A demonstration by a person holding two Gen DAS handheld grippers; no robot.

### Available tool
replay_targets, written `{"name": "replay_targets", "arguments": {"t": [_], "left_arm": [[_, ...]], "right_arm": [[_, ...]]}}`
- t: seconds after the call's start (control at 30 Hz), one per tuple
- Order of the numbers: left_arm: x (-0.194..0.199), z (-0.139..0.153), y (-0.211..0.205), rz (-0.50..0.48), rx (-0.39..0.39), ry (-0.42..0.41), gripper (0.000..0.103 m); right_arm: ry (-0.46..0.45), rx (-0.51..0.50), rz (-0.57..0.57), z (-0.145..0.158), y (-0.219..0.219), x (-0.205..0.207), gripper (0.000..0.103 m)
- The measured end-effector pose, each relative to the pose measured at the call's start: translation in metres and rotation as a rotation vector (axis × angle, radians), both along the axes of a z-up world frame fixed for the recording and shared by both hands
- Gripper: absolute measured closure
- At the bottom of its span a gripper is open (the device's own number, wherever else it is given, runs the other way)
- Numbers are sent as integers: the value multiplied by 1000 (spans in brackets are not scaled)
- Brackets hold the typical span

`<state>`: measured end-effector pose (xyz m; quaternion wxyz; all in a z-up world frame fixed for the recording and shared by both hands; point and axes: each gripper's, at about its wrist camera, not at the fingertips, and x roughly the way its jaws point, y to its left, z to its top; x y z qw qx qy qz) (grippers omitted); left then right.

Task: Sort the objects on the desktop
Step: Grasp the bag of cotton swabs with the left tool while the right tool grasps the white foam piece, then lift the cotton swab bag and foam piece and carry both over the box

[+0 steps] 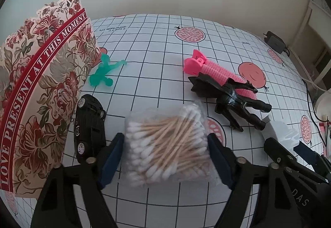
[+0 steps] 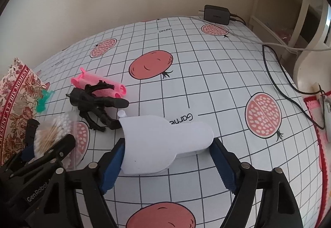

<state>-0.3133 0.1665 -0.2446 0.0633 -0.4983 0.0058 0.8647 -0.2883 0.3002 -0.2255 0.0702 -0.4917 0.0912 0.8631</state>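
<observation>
A: Which step is this?

B: The grasp, I'd say. The left gripper (image 1: pixel 165 157) straddles the swab bag (image 1: pixel 167 145), pads at its sides; whether they pinch yet, I cannot tell.

A: And the right gripper (image 2: pixel 167 164)?

B: Around the white bottle (image 2: pixel 165 143) lying on the cloth (image 2: pixel 206 83), left pad touching, right just off.

A: Next?

B: Probably squeeze firmly, lift, carry toward the floral box (image 1: pixel 41 87).

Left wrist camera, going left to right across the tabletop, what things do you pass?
Floral paper box → black toy car → bag of cotton swabs → black toy robot hand → black charger.
</observation>
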Motion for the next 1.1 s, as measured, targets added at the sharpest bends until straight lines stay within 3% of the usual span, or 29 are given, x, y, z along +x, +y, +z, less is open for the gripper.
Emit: {"name": "replay_targets", "arguments": {"t": [0.57, 0.87, 1.1], "left_arm": [[8, 23, -6, -9, 42, -14, 32], [11, 68, -13, -16, 97, 83, 32], [19, 108, -18, -33, 128, 177, 32]], "right_arm": [[16, -28, 4, 20, -5, 4, 20], [108, -49, -2, 56, -7, 9, 20], [230, -66, -1, 99, -8, 18, 20]]}}
